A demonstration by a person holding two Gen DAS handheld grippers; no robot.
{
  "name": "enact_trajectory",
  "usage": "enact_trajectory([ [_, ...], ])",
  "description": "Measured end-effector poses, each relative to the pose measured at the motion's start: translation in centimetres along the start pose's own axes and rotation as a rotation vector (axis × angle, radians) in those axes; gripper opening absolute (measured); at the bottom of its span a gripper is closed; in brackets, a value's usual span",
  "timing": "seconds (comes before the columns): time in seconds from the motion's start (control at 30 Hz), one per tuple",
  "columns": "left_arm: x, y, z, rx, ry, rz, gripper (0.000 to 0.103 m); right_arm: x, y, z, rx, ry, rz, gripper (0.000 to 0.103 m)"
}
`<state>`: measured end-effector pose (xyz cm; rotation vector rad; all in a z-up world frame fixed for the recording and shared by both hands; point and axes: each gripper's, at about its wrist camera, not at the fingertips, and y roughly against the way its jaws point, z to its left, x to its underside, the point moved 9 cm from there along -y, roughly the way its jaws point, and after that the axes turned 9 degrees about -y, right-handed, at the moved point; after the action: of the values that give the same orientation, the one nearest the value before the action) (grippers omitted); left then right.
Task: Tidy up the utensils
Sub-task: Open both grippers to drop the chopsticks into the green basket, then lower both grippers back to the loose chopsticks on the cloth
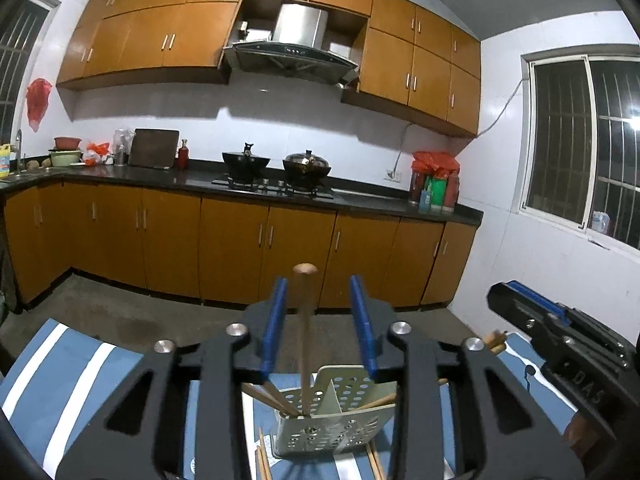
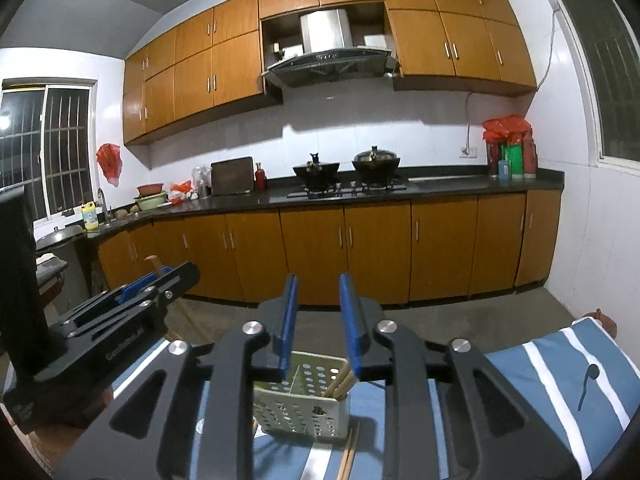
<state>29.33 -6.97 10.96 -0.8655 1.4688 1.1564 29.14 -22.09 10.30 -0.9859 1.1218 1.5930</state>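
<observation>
Utensil holder (image 1: 340,420) on striped cloth (image 1: 80,364), base hidden by gripper frames — chopstick count unclear. One wooden spoon (image 1: 304,320) stands inside it, between spread left gripper (image 1: 320,320) pads, untouched. Right gripper (image 2: 318,320) spread, empty.

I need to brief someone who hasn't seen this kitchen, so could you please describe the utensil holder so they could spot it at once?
Look at the blue-and-white striped cloth in the foreground. On it stands the utensil holder, a pale perforated plastic caddy split by a divider. It is the only container there, with wooden chopsticks and a wooden-handled utensil upright inside.
</observation>
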Motion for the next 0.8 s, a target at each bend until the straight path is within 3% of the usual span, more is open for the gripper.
enact_trajectory([
  [0.23, -0.9, 3.3, 1.7, -0.012, 0.036, -0.040, 0.036, -0.3, 3.6, -3.0, 0.061, -0.049, -0.031, 0.031],
  [0.4, -0.3, 6.5, 4.5, -0.031, 0.115, -0.067, 0.037, 2.7, 4.6, -8.0, 0.170, -0.121, 0.041, 0.031],
  [0.5, 1.4, 7.9, 6.1, -0.074, 0.140, -0.051, 0.037, 6.6, 4.1, -10.4, 0.212, -0.159, 0.148, 0.031],
  [0.57, 3.2, 8.0, 6.7, -0.108, 0.130, -0.009, 0.037, 9.8, 3.1, -11.1, 0.223, -0.167, 0.245, 0.031],
  [0.67, 8.5, 6.8, 7.1, -0.141, 0.103, 0.145, 0.037, 16.4, 1.4, -11.1, 0.193, -0.177, 0.440, 0.027],
  [0.8, 16.0, 4.9, 6.8, -0.125, 0.091, 0.369, 0.037, 23.2, 0.6, -8.9, 0.129, -0.181, 0.607, 0.019],
])
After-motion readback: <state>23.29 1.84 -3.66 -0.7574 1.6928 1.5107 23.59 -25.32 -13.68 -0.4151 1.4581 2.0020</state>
